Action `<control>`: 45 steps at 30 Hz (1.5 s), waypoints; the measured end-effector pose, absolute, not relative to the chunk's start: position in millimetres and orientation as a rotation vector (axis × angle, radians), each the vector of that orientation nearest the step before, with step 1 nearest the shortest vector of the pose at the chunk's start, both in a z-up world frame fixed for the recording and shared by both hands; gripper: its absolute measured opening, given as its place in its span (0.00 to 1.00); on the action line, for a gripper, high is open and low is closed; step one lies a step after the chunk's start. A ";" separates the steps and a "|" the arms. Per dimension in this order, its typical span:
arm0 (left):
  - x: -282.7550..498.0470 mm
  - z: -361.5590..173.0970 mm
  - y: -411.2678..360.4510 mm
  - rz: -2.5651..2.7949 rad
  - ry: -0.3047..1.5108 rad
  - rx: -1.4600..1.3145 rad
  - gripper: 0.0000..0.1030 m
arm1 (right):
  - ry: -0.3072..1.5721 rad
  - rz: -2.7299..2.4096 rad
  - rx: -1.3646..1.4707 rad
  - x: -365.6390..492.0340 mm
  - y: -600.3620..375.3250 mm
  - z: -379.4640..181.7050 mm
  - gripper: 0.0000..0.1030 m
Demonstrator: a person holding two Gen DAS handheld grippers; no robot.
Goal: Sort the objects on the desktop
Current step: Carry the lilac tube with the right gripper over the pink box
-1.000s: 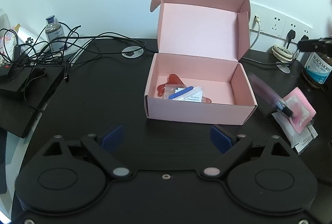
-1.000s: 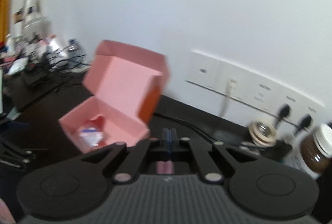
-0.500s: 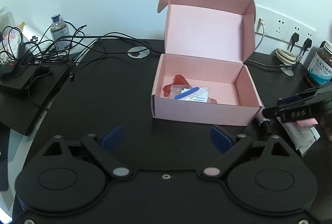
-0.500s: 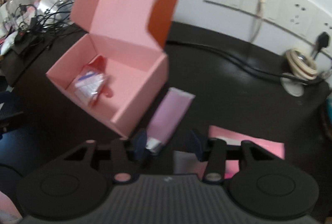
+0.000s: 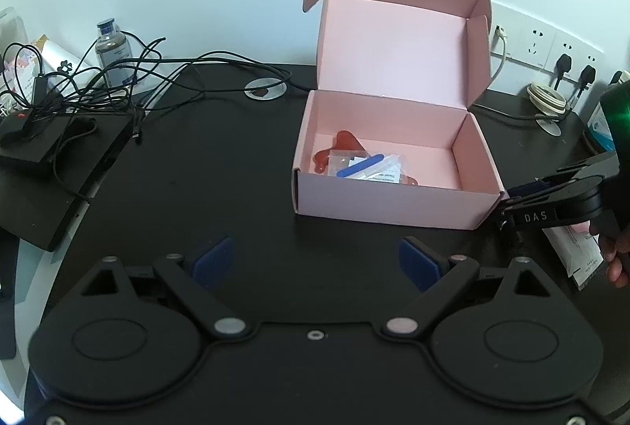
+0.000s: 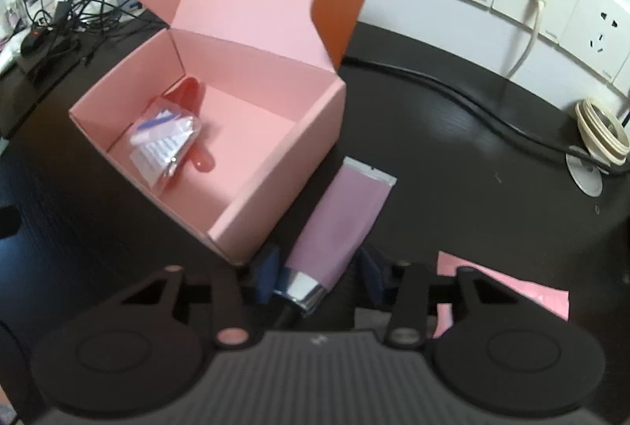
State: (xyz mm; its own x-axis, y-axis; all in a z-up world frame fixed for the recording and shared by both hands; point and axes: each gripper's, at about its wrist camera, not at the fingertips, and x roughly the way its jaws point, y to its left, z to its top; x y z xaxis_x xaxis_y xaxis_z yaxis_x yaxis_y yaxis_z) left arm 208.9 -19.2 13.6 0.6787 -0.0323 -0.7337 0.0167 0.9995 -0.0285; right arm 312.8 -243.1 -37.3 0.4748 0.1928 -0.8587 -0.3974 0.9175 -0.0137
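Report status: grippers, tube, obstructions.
Left gripper open, idle. Right gripper closing around lilac tube, pads not yet pressing. Pink box corner close beside left finger.

Black desk point(image 5: 220, 189), glossy top. Resting on it: open pink box point(image 5: 397, 200) near centre; lilac tube point(image 6: 338, 228) flat just beside the box's right wall; pink packet point(image 6: 508, 291) to the tube's right; tangled cables point(image 5: 118, 78) and a black case point(image 5: 59, 165) at left; small bottle point(image 5: 112, 51) behind the cables; tape roll point(image 6: 602, 133) near the wall sockets.
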 end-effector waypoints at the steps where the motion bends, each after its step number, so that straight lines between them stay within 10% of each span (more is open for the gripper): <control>1: 209.4 13.2 -19.5 -0.029 0.826 -0.017 0.90 | 1.009 0.360 -0.227 310.6 -243.4 -36.2 0.34; 45: 213.3 16.1 -15.7 -0.080 0.823 -0.004 0.90 | 0.604 0.609 -0.654 258.6 -153.9 71.9 0.29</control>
State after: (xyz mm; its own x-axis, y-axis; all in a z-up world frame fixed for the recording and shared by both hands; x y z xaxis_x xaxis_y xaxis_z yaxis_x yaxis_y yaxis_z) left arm 213.3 -15.7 16.1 0.6770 -0.0726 -0.7324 0.0696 0.9970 -0.0345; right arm 258.6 -153.9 71.9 0.6667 0.3185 -0.6739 -0.6766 0.6378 -0.3679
